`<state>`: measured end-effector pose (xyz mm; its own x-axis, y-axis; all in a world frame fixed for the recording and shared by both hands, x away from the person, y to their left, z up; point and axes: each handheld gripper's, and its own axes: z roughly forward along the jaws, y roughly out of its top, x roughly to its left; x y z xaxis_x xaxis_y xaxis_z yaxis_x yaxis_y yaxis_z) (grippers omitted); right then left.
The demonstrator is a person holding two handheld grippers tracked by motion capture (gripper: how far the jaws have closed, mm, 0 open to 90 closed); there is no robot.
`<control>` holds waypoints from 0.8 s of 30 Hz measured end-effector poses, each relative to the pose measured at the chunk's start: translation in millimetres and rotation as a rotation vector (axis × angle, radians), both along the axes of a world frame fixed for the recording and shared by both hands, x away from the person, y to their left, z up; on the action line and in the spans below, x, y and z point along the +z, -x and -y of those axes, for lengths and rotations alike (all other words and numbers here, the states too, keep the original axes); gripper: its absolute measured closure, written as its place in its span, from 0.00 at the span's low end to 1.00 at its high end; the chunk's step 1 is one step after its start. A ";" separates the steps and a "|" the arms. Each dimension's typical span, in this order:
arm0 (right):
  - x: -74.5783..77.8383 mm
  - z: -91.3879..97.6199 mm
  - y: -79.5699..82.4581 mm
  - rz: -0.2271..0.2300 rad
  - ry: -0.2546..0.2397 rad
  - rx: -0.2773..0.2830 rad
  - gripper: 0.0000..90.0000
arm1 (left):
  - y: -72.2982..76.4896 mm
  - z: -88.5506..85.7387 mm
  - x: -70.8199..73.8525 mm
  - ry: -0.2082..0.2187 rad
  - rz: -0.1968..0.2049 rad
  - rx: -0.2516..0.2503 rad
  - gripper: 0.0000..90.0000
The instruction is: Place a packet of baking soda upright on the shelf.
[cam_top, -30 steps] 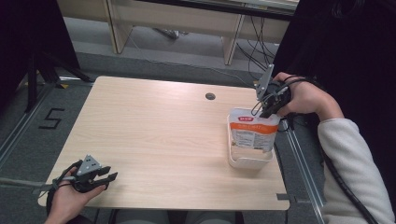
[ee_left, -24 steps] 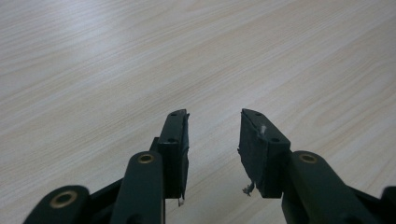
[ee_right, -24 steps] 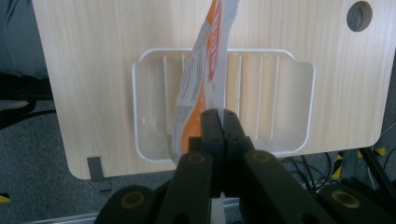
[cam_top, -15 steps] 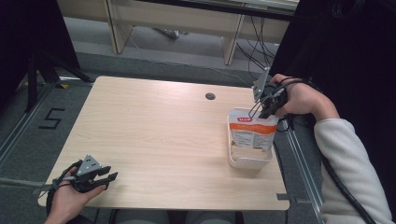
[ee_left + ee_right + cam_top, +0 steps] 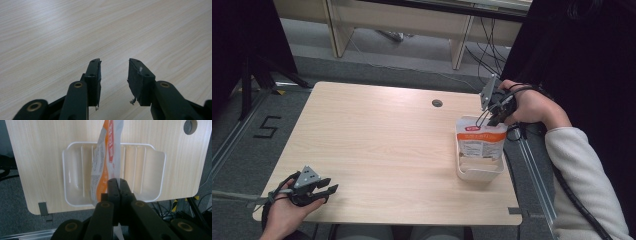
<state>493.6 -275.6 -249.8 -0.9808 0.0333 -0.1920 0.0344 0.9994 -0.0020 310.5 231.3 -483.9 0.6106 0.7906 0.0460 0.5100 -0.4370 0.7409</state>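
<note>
At the lower left of the high view, a hand holds the left gripper (image 5: 323, 190) low over the near corner of a pale wooden table (image 5: 377, 150), close beside the front edge and the rounded left corner. In the left gripper view its two black jaws stand apart with bare wood grain between them, nothing held.

From there a broad stretch of bare tabletop runs across the middle of the frame toward the right, unbroken up to a small round cable hole (image 5: 437, 103) near the far edge.

At the right of the high view a white plastic tray (image 5: 477, 172) sits hard against the table's right edge, just short of the near right corner, where a small metal bracket (image 5: 515, 211) clips the rim. A white-and-orange pouch (image 5: 479, 142) stands upright in the tray, its bottom down among the ribs.

Above it, at centre right, the right gripper (image 5: 484, 119), gripped by a hand in a pale sleeve, pinches the pouch's top edge. In the right gripper view the jaws are pressed together on the thin top seam of the pouch (image 5: 105, 165), with the tray (image 5: 72, 182) and its raised ribs open on both sides of it.

Beyond the far edge lie grey floor, desk legs and loose cables.
</note>
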 end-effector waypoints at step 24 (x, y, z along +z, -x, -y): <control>-18.3 0.2 -6.8 0.002 0.010 0.005 1.00 | -0.1 0.0 -0.2 0.001 -0.001 -0.001 0.68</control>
<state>500.3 -275.9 -268.1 -0.9806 0.0270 -0.1943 0.0298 0.9995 -0.0118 310.6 231.4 -484.1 0.6111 0.7903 0.0447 0.5107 -0.4367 0.7406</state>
